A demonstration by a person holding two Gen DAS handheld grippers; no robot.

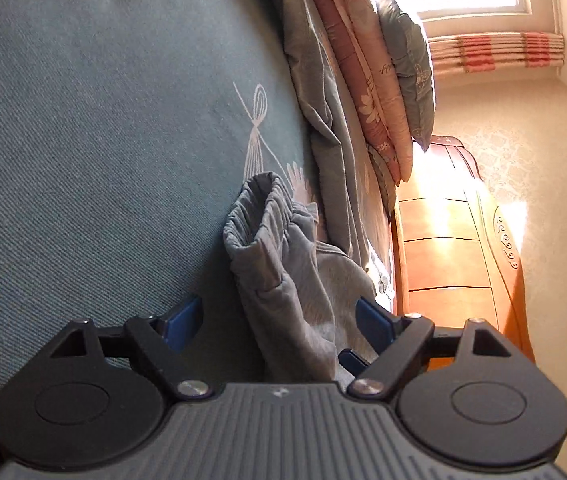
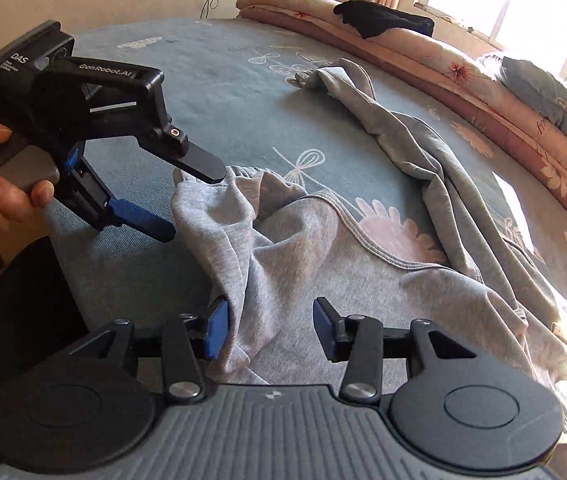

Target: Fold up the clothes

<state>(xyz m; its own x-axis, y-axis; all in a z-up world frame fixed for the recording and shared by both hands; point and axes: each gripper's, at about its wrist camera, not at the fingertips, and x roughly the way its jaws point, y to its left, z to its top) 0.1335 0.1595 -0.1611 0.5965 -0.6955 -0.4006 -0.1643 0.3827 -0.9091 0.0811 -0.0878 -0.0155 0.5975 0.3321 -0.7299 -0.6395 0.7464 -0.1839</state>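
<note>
Right claw [image 2: 269, 328]: released, astride grey sweatshirt [image 2: 323, 264]; left claw [image 2: 191, 202] agape at cuff; garment lay crumpled on bed [image 2: 211, 80], folding scarcely begun.

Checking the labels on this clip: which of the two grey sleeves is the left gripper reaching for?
The near sleeve, whose ribbed cuff lies between the open left gripper fingers. The far sleeve stretches away across the blue-green bedspread, towards the folded pink quilts.
</note>
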